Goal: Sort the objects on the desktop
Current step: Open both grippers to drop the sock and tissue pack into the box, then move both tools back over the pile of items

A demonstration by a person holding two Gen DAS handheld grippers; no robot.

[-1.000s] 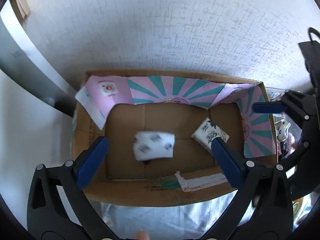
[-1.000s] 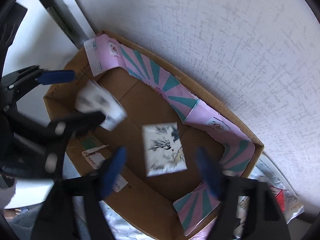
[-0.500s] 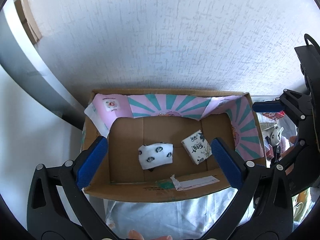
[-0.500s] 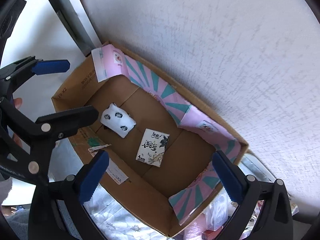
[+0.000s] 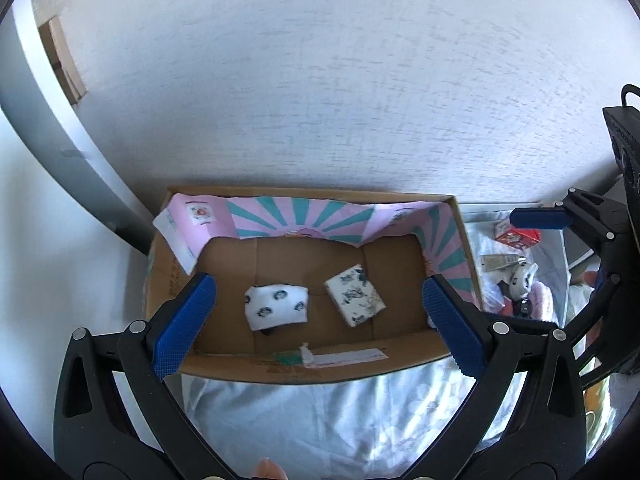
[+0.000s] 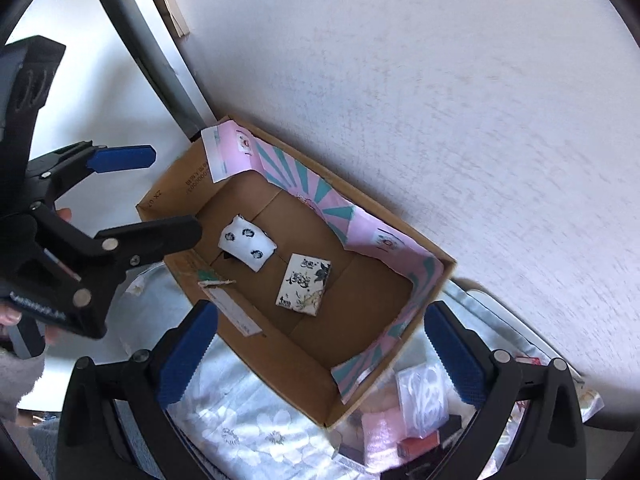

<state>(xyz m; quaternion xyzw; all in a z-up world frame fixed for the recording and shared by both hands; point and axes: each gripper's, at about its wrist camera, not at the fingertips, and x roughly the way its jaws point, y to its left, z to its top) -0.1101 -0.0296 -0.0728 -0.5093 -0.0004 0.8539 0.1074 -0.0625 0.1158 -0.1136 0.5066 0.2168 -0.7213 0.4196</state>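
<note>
Two wrist fisheyes, both angled steeply down.
Left view faces the cardboard box (image 5: pixel 304 368) squarely over its near edge; right view sees it cornerwise (both share its floor).

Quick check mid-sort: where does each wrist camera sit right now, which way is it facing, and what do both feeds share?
Left wrist: on the left gripper, looking steeply down into the cardboard box; jaws open, a fingertip at the bottom edge.
Right wrist: on the right gripper, angled down at the box's corner; jaws open, just widened, nothing between.
Shared: the box, the spotted packet and the floral packet.
</note>
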